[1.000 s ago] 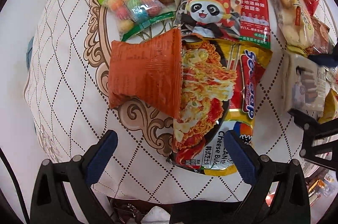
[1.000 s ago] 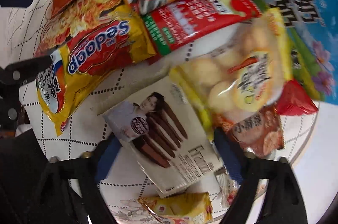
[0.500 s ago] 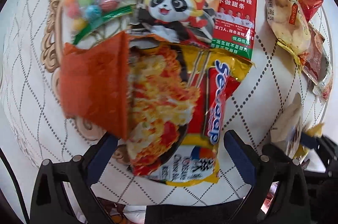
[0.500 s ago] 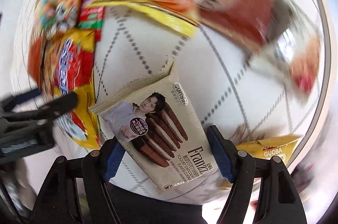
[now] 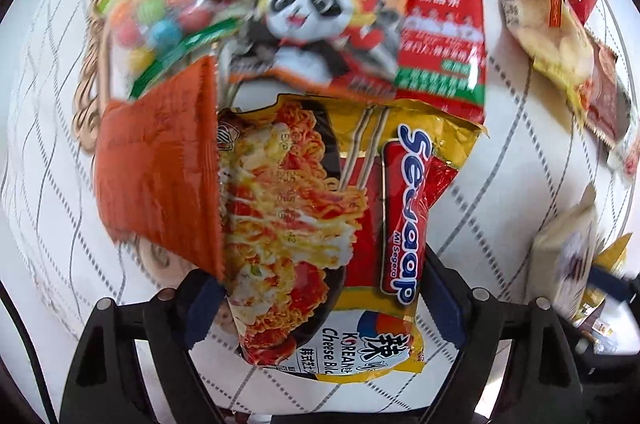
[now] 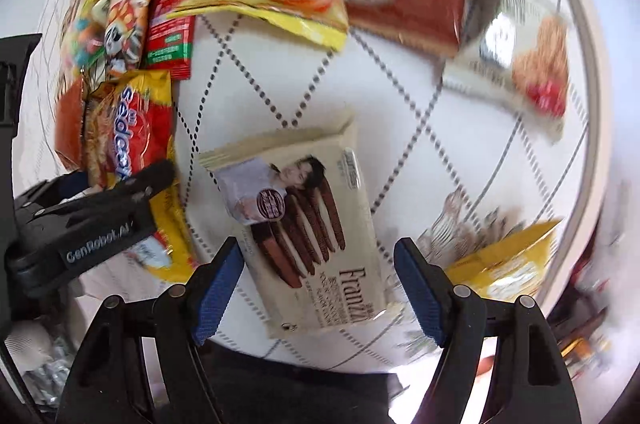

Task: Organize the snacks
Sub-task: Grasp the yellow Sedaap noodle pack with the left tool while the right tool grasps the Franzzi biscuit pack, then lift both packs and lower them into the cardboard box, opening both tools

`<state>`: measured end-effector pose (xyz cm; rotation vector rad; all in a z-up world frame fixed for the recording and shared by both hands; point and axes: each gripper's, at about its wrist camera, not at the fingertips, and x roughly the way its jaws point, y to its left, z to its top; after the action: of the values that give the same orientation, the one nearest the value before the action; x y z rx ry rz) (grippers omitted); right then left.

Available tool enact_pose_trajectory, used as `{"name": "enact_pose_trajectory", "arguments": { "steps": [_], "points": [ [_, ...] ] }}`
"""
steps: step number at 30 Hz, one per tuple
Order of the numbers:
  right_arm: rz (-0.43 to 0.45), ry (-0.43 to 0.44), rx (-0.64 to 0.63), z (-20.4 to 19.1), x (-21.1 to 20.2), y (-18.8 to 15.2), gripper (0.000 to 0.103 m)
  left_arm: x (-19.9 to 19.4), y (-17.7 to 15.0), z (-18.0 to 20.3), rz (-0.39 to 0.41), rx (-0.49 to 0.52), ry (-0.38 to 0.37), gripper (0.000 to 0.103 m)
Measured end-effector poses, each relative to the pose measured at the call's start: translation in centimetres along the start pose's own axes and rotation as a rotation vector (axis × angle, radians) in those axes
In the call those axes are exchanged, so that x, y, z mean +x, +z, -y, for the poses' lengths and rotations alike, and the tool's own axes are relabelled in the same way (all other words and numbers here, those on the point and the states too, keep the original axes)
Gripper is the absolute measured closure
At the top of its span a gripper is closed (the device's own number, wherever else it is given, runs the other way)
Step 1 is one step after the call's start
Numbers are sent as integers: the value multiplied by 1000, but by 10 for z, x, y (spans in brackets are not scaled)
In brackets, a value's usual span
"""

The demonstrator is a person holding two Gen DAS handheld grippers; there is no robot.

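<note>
Left tool point(image 5: 320, 300) closing around noodle packet point(image 5: 320, 224), pads not yet pressing; orange packet point(image 5: 160, 160) overlaps it at 9 o'clock and may drag along. Right tool point(image 6: 320, 288) clenched on biscuit packet point(image 6: 304, 224) above the worktop point(image 6: 440, 160), jaws easing apart: slip risk.

White cloth point(image 5: 500, 192) with dotted grey diamond grid. Yellow-and-red noodle pack point(image 5: 360, 224); plain orange packet point(image 5: 160, 176); cream biscuit pack point(image 6: 316, 224) printed with brown sticks. Blue gripper pads point(image 6: 218, 292).
</note>
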<state>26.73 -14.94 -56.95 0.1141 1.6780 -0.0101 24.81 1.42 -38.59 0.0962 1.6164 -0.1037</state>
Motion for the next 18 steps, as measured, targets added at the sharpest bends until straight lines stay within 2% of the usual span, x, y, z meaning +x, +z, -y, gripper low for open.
{"name": "enact_pose_trajectory", "arguments": {
  "steps": [5, 7, 8, 9, 11, 16, 18],
  "points": [
    [53, -97, -131, -34, 11, -1, 23, 21, -16, -10, -19, 1, 1, 16],
    [62, -154, -178, -43, 16, -2, 24, 38, -7, -8, -21, 10, 3, 16],
    [62, -163, -176, -48, 21, 0, 32, 45, -2, -2, -22, 11, 2, 16],
    [62, -156, -159, -56, 28, 2, 37, 51, 2, 0, -24, 10, 0, 16],
    [52, -133, -92, -65, 47, 6, 39, 58, 3, -2, -34, 2, -10, 16],
    [23, 19, 129, -38, 59, 14, 39, 75, 6, -13, -59, -29, -44, 14],
    [12, 60, 166, -29, 61, 18, 39, 84, 6, -17, -58, -30, -45, 14]
  ]
}}
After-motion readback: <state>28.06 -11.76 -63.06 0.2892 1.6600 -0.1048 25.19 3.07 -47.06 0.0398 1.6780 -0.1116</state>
